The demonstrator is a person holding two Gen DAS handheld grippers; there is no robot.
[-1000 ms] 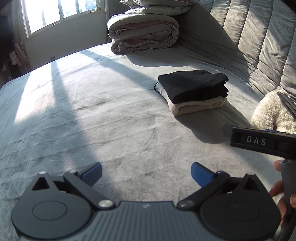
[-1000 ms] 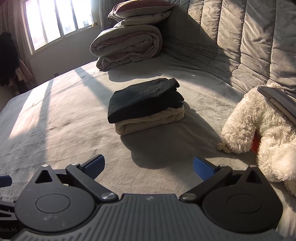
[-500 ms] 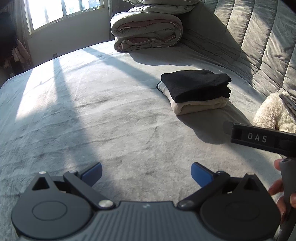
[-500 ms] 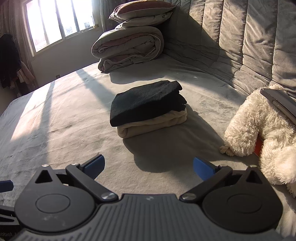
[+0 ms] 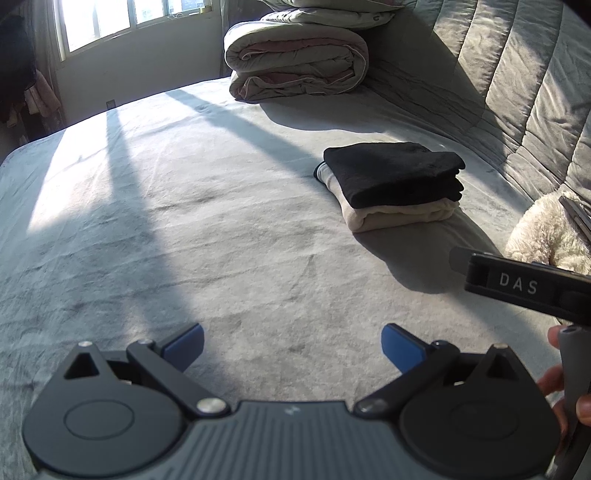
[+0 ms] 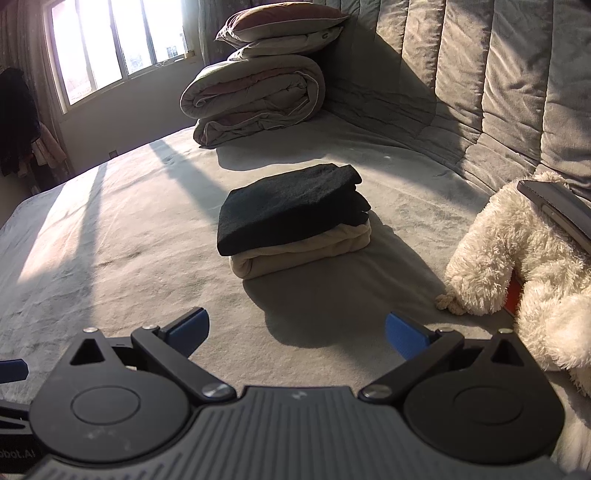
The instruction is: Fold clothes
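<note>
A folded black garment lies on top of a folded cream garment, stacked on the grey bed. My left gripper hangs open over bare sheet, well short and left of the stack. Open too, my right gripper faces the stack from the near side with nothing between its fingers. The right gripper's black body, marked DAS, and a hand on its handle show at the right edge of the left wrist view.
A white plush toy lies right of the stack, with a dark flat object resting on it. A rolled duvet and pillows sit at the head. A padded headboard runs along the right.
Both grippers have drawn back and tilted slightly, so the stack and duvet sit lower in each view. The clothes have not moved and both grippers stay open.
</note>
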